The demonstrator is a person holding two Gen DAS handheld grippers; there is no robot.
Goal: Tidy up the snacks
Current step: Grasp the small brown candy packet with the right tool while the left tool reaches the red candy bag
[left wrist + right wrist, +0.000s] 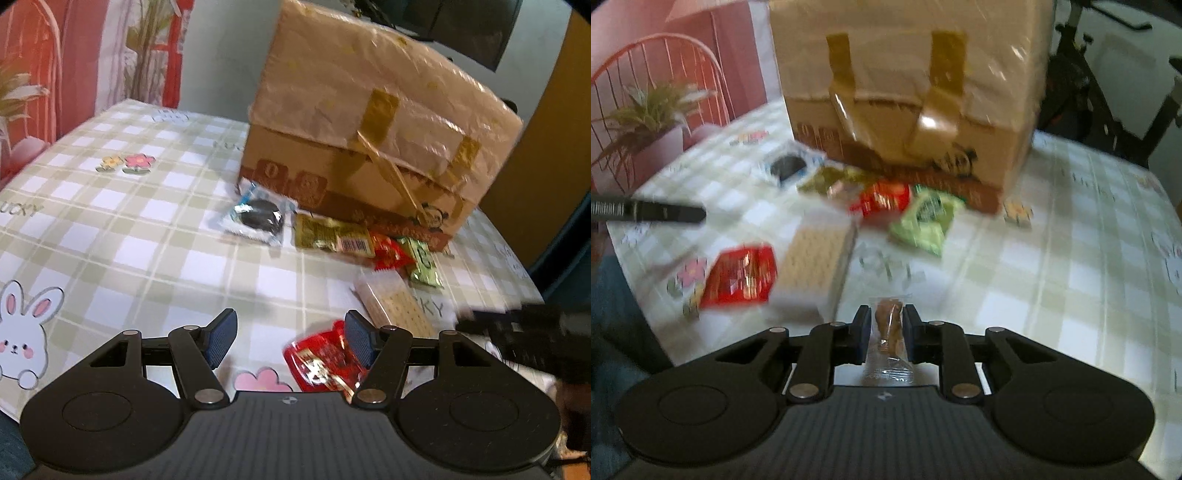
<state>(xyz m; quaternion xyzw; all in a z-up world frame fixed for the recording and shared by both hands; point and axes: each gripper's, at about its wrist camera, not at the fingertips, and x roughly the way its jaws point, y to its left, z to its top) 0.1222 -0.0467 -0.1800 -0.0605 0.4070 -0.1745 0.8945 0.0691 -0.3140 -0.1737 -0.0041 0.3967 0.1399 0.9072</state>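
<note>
The right gripper (pixel 885 332) clamps a small clear-wrapped snack (pixel 888 334), lifted for sorting; the left gripper (pixel 291 338) hangs released near a red packet (pixel 323 363); other snacks line the box (pixel 369 122), far side.

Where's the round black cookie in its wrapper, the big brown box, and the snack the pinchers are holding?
Round black cookie (pixel 263 218), left wrist view, centre.
Big brown cardboard box (pixel 369 122), left wrist view, front.
Clear-wrapped brown snack (pixel 888 325), right wrist view, middle.

Black tongs (pixel 291 339); blue ribbed pads (pixel 221 338); silver screws.
</note>
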